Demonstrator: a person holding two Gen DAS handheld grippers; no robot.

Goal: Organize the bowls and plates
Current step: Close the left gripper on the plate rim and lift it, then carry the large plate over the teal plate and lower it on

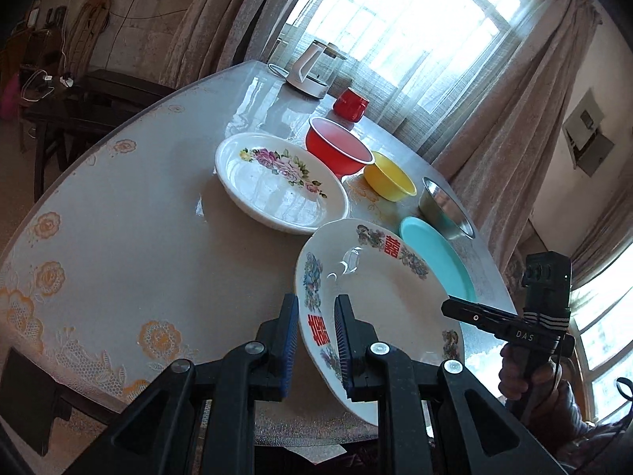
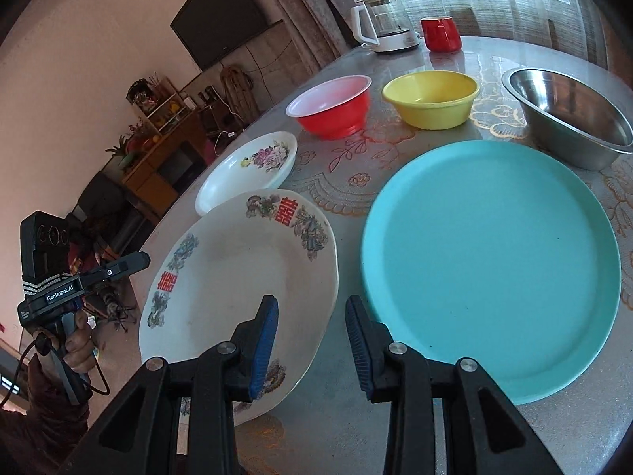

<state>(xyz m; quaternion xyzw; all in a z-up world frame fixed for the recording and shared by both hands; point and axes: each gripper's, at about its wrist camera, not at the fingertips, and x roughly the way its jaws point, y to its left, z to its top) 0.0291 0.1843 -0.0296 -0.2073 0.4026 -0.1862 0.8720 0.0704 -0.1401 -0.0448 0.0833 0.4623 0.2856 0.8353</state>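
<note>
A white plate with red characters and flower prints is tilted over the table's near edge. My left gripper is shut on its rim. In the right wrist view this plate lies left of a large teal plate. My right gripper is open above the gap between the two plates, gripping nothing. A white plate with pink roses sits further back. Behind the plates stand a red bowl, a yellow bowl and a steel bowl in a row.
A glass kettle on a white base and a red mug stand at the far end of the round table by the curtained window. The table's left half is bare. A person's hand holds the left gripper's handle.
</note>
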